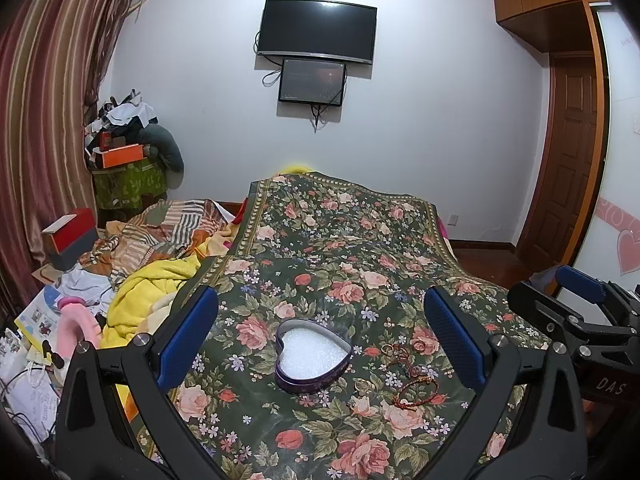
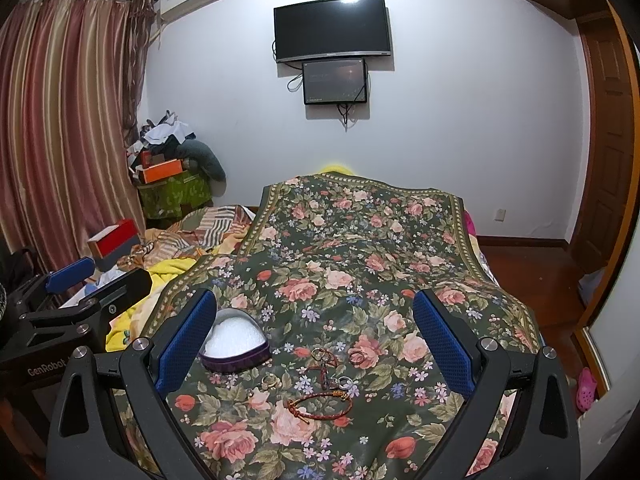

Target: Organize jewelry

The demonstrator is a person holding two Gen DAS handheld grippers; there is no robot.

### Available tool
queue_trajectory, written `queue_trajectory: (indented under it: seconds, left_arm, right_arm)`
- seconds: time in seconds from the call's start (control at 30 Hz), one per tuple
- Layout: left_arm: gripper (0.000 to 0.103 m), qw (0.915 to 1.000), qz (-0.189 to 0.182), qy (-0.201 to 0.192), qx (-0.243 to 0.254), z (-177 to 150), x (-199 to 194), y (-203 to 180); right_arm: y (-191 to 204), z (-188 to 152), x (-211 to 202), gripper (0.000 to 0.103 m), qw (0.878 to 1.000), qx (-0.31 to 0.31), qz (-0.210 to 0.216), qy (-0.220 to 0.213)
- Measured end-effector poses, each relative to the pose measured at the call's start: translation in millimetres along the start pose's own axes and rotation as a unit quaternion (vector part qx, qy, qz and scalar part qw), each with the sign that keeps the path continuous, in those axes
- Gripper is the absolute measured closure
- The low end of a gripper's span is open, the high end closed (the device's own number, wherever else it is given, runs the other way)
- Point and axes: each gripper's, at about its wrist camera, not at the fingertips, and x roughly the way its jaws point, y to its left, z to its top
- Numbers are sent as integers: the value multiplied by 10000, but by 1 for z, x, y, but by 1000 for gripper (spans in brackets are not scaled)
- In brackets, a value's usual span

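A purple heart-shaped tin [image 1: 313, 356] with white foam lining lies open on the floral cloth [image 1: 340, 248], in front of my open, empty left gripper [image 1: 320, 320]. In the right wrist view the tin [image 2: 236, 344] is at the left, partly hidden by my left finger. A red braided bracelet [image 2: 320, 404] lies in front of my open, empty right gripper [image 2: 316, 320]. Beyond it lie a dark red cord piece [image 2: 325, 364] and several rings [image 2: 356, 357]. The bracelet [image 1: 412, 394] and rings [image 1: 388, 349] lie right of the tin in the left wrist view.
The right gripper's body [image 1: 580, 320] shows at the left wrist view's right edge; the left gripper's body [image 2: 72, 312] at the other view's left. Crumpled bedding [image 1: 152, 292] and boxes [image 1: 68, 236] lie left of the cloth. A door [image 1: 572, 160] stands right.
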Motion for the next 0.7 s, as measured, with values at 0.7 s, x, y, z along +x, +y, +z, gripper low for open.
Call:
queue_trajectory:
  seconds: [0.7]
  left_arm:
    - [0, 9907, 104, 1360, -19, -39, 72, 18]
  right_arm:
    - [-34, -48, 61, 5, 9896, -10, -446, 1370]
